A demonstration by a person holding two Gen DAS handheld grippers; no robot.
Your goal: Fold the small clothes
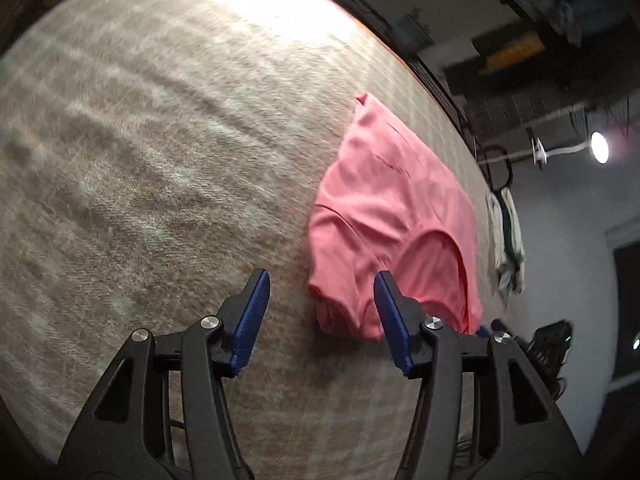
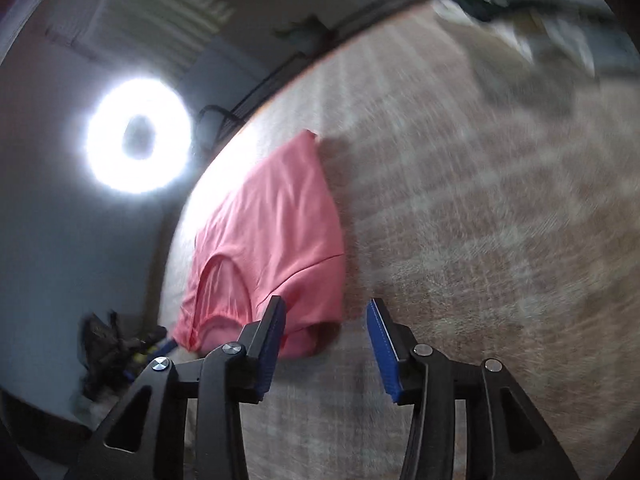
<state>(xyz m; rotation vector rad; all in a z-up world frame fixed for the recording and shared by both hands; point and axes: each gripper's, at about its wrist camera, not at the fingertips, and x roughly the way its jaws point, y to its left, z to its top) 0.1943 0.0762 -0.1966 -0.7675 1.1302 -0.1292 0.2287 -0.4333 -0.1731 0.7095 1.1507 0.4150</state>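
Pink shirt (image 1: 394, 216) lies folded near the checked tabletop's (image 1: 160, 160) far edge in the left wrist view, the left claw (image 1: 318, 316) spread apart and empty, while the right wrist view shows the right claw (image 2: 326, 340) likewise apart beside the shirt's sleeve end.

Your pink shirt (image 1: 394, 216) is soft, matt knit cloth, lightly creased. It lies on a rough, woven checked tablecloth (image 1: 160, 160). Your grippers are matt black plastic with ribbed blue pads (image 1: 252, 320) and shiny metal rivets (image 1: 211, 322).
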